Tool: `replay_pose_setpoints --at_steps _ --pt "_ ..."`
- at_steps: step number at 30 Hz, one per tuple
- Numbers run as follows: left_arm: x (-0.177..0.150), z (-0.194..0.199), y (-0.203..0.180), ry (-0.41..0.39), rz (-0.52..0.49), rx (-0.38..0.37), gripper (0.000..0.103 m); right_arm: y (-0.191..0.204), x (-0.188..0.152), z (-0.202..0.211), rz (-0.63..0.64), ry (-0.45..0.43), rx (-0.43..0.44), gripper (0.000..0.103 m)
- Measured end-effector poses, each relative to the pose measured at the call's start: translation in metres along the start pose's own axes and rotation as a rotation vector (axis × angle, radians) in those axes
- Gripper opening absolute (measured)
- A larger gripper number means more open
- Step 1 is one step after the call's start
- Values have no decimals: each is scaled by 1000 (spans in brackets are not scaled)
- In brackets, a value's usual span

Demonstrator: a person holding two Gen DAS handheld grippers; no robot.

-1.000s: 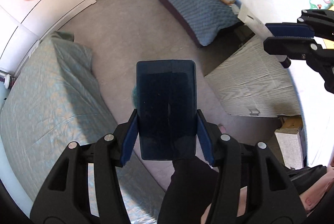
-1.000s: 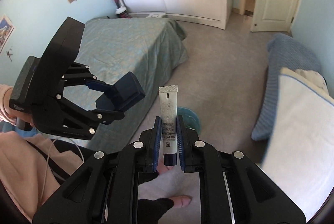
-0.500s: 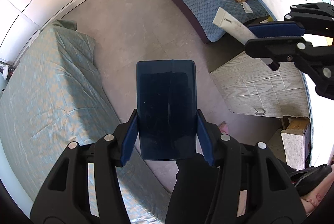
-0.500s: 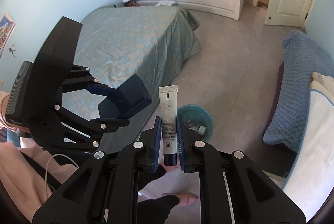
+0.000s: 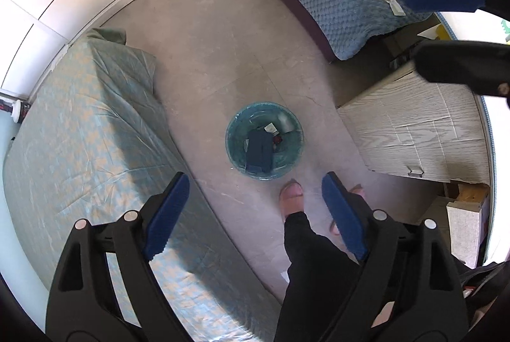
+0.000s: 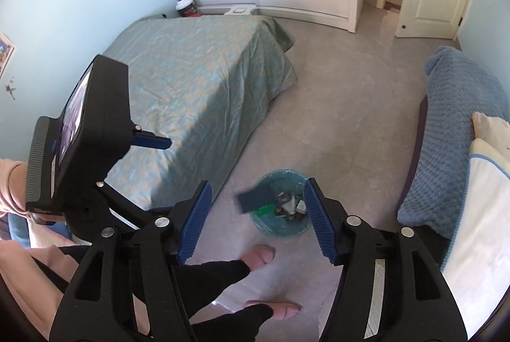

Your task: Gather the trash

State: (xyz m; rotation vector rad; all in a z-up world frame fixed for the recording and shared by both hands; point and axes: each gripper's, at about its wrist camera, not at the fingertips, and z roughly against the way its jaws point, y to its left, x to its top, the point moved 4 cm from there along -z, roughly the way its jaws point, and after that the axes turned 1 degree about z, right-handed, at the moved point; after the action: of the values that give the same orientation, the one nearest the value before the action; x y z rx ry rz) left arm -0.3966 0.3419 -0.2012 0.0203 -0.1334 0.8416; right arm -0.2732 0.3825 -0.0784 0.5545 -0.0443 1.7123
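Observation:
A round teal trash bin (image 5: 264, 140) stands on the grey floor between the two beds; it also shows in the right wrist view (image 6: 280, 208). A dark blue flat box (image 5: 258, 152) lies in the bin, seen blurred at the bin's rim in the right wrist view (image 6: 255, 198), with a white tube (image 6: 288, 204) and other scraps. My left gripper (image 5: 255, 208) is open and empty above the bin. My right gripper (image 6: 256, 219) is open and empty, also above the bin.
A bed with a green cover (image 5: 79, 134) is at the left, a bed with a blue blanket (image 5: 331, 1) at the back right. A pale wooden cabinet (image 5: 417, 131) stands at the right. The person's feet (image 5: 291, 195) stand just before the bin.
Both grippers opened. The dark blue box left my left gripper and the white tube left my right gripper; both now lie in the bin. Both views tilted down toward the bin.

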Motion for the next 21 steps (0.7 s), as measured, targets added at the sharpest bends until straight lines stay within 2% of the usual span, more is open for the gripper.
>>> replay_pose_setpoints --at_steps 8,21 --pt "-11 1 5 7 13 -4 86 -6 -11 5 -47 8 -16 72" --pt "-21 10 -4 -20 -33 -4 88 -2 -31 10 -85 16 -36 80"
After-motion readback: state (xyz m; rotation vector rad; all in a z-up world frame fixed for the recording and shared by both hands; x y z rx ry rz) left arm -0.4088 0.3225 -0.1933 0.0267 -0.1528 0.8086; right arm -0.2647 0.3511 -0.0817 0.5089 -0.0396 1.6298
